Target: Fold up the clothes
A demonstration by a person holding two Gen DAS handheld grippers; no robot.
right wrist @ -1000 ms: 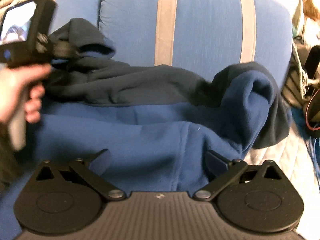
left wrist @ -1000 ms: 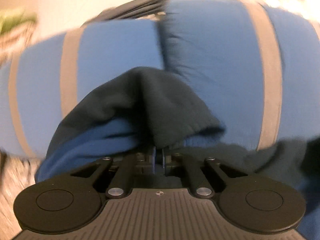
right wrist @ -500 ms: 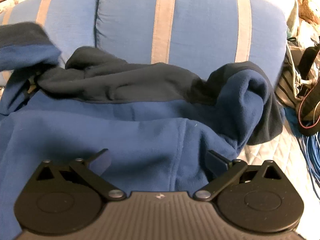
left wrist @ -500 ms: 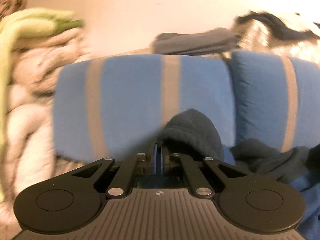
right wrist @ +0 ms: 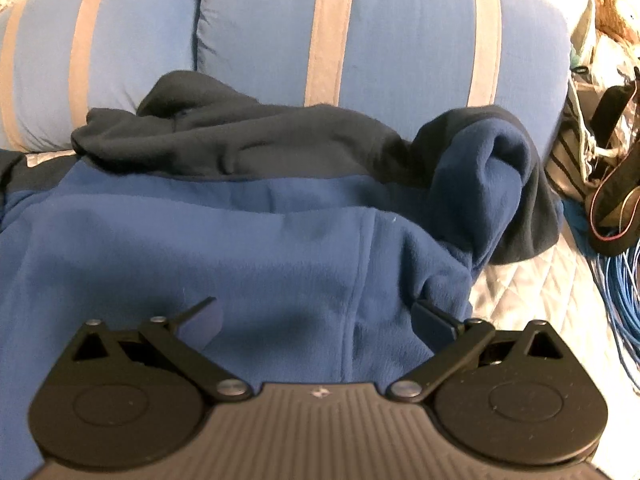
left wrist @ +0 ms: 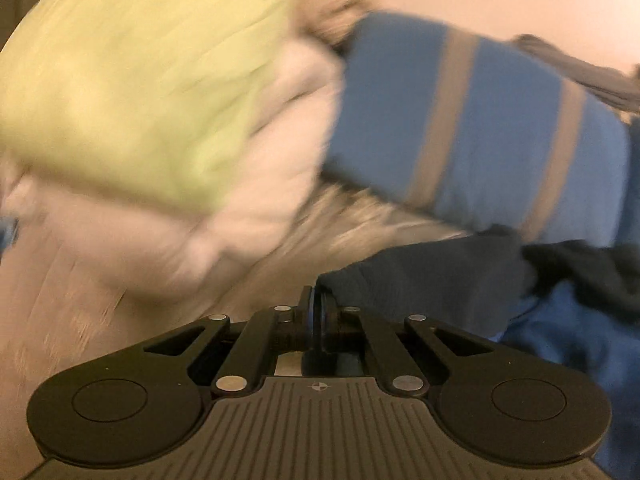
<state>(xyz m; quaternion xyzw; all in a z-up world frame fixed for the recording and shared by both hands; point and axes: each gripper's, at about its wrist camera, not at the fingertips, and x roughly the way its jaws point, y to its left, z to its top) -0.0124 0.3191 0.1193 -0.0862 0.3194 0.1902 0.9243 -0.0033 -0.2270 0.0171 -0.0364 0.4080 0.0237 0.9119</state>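
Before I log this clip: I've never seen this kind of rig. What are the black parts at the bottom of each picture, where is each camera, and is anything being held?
No robot here: a person carries a handheld two-finger gripper in each hand, each with a fisheye camera looking forward along its fingers. The black parts are the grippers themselves.

In the left wrist view, the left gripper is shut on the dark navy cuff of a blue fleece sweatshirt. That picture is motion-blurred; a green and cream pile of fabric fills its left side.

In the right wrist view, the right gripper is open, holding nothing, above the sweatshirt's body. The sweatshirt lies on a white quilted bedspread against blue pillows with tan stripes. Blue cables lie at the right.
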